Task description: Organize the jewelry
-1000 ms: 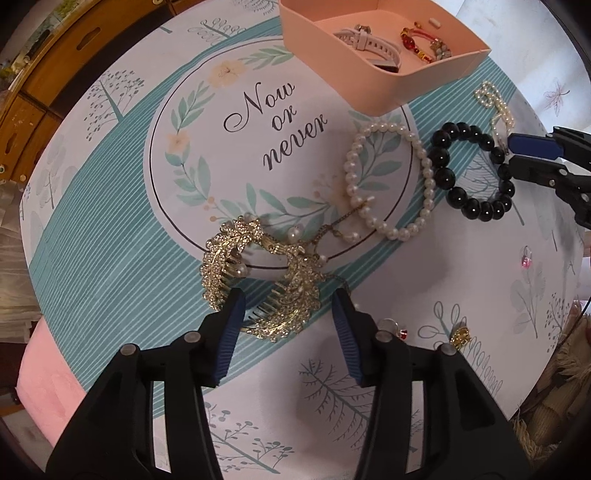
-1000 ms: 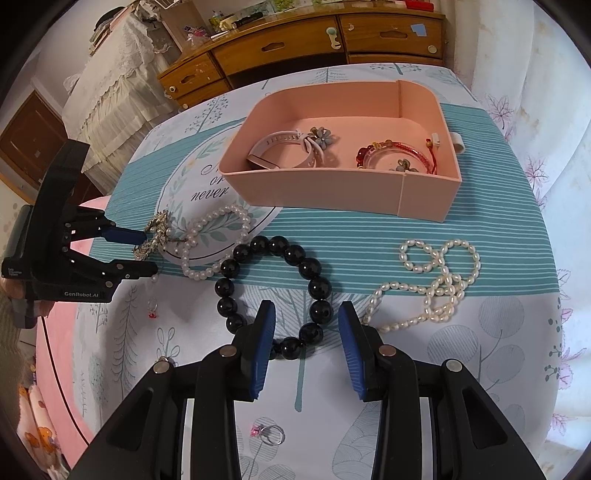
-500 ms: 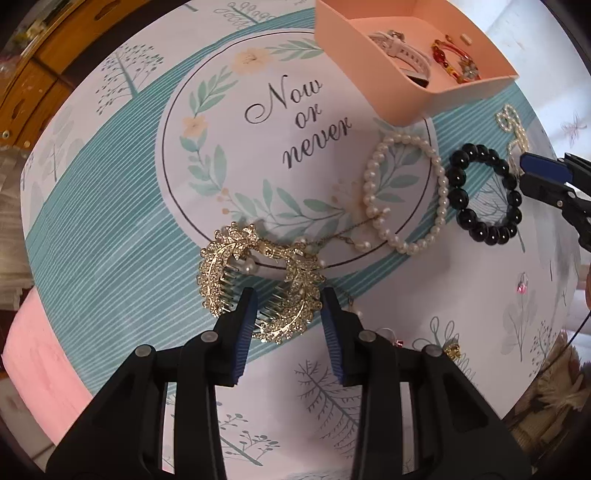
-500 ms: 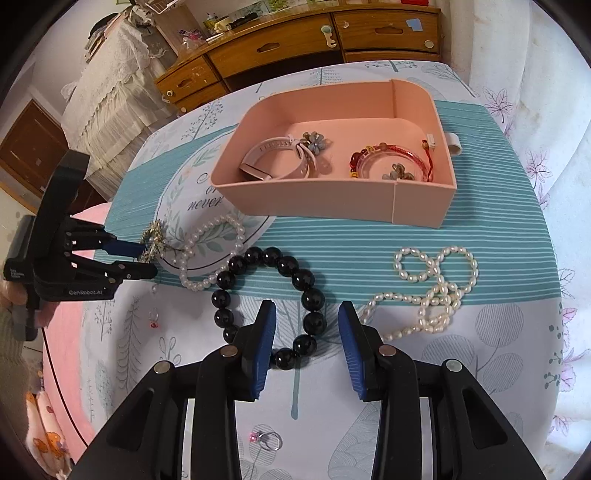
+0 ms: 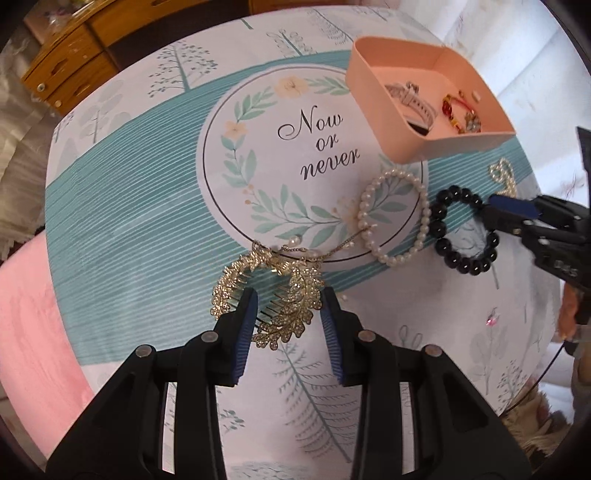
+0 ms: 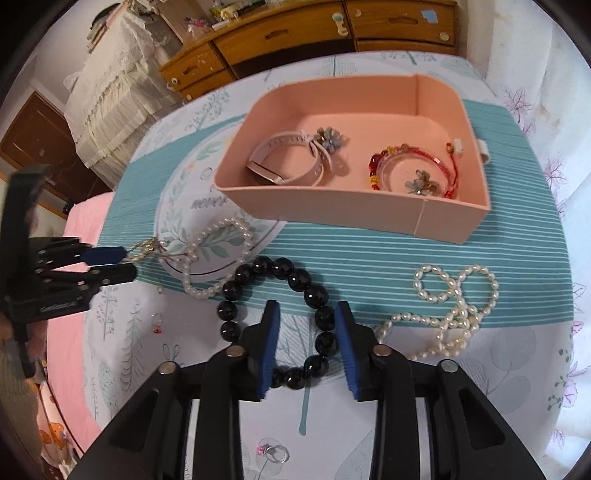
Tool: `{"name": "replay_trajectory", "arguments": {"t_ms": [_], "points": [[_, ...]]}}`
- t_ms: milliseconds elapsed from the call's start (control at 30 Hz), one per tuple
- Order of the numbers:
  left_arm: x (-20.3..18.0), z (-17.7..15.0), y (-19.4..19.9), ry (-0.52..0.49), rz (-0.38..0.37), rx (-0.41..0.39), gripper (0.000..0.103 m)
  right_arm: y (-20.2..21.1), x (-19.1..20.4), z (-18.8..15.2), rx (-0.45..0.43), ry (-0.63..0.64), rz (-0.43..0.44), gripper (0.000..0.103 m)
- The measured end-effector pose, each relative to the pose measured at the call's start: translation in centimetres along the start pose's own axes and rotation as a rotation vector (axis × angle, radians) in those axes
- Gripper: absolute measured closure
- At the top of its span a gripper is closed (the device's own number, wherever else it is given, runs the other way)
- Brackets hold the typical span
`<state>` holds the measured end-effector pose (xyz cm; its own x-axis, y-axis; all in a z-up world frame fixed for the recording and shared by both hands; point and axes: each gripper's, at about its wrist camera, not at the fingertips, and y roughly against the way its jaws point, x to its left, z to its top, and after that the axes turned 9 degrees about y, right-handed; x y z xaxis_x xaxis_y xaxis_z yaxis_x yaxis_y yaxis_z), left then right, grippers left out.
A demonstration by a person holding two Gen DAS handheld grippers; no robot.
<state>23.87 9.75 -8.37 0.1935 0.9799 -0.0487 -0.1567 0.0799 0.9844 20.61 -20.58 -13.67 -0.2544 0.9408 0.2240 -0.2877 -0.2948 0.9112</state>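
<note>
A gold leaf hair comb [image 5: 273, 295] lies on the tablecloth. My left gripper [image 5: 288, 306] is open, its jaws either side of the comb's right half. A black bead bracelet [image 6: 280, 310] lies in front of the pink box [image 6: 369, 210]. My right gripper [image 6: 306, 332] is open, with the bracelet's right side between its jaws. The box holds a pale watch strap [image 6: 288, 158] and a red cord bracelet [image 6: 413, 166]. A white pearl bracelet [image 5: 395, 218] lies between comb and black beads.
A long pearl necklace [image 6: 454, 306] lies right of the black bracelet. Small rings [image 6: 273, 452] and a pink earring [image 6: 157, 321] lie near the table's front edge. A wooden dresser [image 6: 314, 33] stands behind the table. A pink bed [image 5: 33, 332] lies to the left.
Both grippers have moved forward and lower. The left jaws now straddle the comb's right half; the right jaws now straddle the black bracelet's right side. Nothing has been lifted.
</note>
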Motion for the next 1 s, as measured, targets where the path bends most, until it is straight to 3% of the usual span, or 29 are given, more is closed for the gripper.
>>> {"name": "replay_trajectory", "arguments": {"t_ms": [233,367,633,700,733,867,1000], "points": [[-1.0,-0.3,0.7,0.051,-0.017,-0.018,0.071,-1.5,0.9,1.0,0.052,0.096,-0.091,0.084],[-1.5,0.1,1.0,0.071,-0.036,-0.033,0.071,-1.3,1.3,1.1,0.057,0.11,-0.089,0.089],[-2.9,0.6,3.6,0.072,-0.04,-0.064,0.072,4.2,2.1,1.2,-0.06,0.122,-0.068,0.089],[-3.4,0.9,4.6,0.072,-0.042,-0.08,0.092,5.9,2.5,1.7,-0.087,0.131,-0.063,0.089],[-3.7,1.2,5.0,0.075,-0.047,-0.082,0.095,6.9,2.6,1.9,-0.104,0.134,-0.062,0.089],[-5.3,2.4,6.7,0.066,-0.049,-0.12,0.095,10.4,2.9,3.1,-0.158,0.148,-0.074,0.089],[-6.6,3.1,6.7,0.042,-0.051,-0.108,0.095,12.8,3.2,3.9,-0.188,0.159,-0.082,0.089]]}}
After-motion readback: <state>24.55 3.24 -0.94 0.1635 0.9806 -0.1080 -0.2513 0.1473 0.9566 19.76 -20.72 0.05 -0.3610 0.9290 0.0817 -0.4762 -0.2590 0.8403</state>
